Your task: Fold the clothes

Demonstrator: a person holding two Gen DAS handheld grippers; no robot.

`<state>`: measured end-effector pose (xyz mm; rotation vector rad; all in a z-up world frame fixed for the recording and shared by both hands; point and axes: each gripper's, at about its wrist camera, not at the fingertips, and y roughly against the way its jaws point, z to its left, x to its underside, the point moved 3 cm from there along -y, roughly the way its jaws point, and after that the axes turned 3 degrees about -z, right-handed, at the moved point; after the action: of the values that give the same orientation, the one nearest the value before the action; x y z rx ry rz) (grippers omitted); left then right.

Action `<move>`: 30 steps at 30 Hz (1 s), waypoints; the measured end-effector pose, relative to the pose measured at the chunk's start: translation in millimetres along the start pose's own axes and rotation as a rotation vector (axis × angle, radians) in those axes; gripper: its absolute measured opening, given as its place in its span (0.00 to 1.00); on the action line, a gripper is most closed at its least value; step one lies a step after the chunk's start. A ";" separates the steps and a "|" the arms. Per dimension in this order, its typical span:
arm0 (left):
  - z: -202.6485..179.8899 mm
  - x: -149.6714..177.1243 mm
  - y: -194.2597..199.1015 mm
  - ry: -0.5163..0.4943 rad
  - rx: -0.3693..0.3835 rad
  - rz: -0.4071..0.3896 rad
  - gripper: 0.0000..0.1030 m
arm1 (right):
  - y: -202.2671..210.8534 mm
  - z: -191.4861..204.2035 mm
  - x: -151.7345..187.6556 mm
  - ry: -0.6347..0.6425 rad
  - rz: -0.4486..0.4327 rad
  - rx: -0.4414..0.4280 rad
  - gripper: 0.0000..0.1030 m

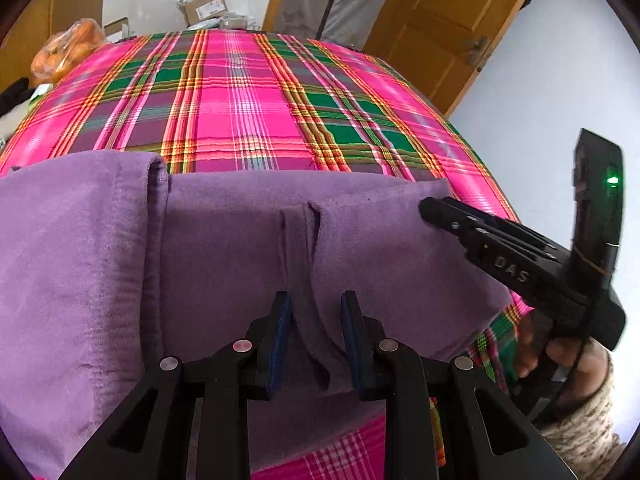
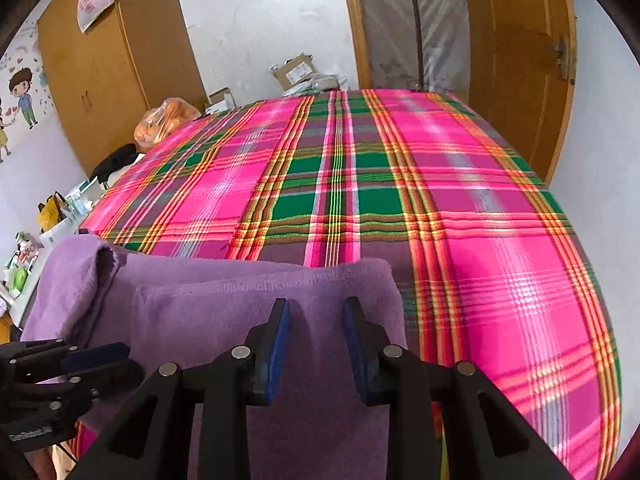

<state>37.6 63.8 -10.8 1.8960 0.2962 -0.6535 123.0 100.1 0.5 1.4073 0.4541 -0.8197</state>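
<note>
Wooden doors (image 2: 516, 64) and a wardrobe (image 2: 92, 80) are standing behind the bed, whose plaid blanket (image 2: 480, 240) is lying bare beyond a bag of oranges (image 2: 166, 120) at its far left edge. Nearer, the purple garment (image 1: 224, 240) is lying folded on the blanket's near edge, under both tools. The left gripper (image 1: 316, 320) is hovering with jaws apart over a crease; the right gripper (image 2: 316, 328) is likewise gaping above the cloth
</note>
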 end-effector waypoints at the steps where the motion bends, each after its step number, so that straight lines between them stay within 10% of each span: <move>1: -0.4 0.4 0.0 -0.003 -0.003 -0.002 0.25 | 5.3 1.1 1.2 0.000 -0.010 -0.006 0.27; 30: -2.4 11.2 8.1 -0.059 -0.041 -0.070 0.26 | 39.2 44.7 53.7 0.113 -0.047 0.066 0.35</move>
<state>51.5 61.6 -10.2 1.8301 0.3368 -0.7435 178.7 42.7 -5.0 1.5143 0.5528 -0.8017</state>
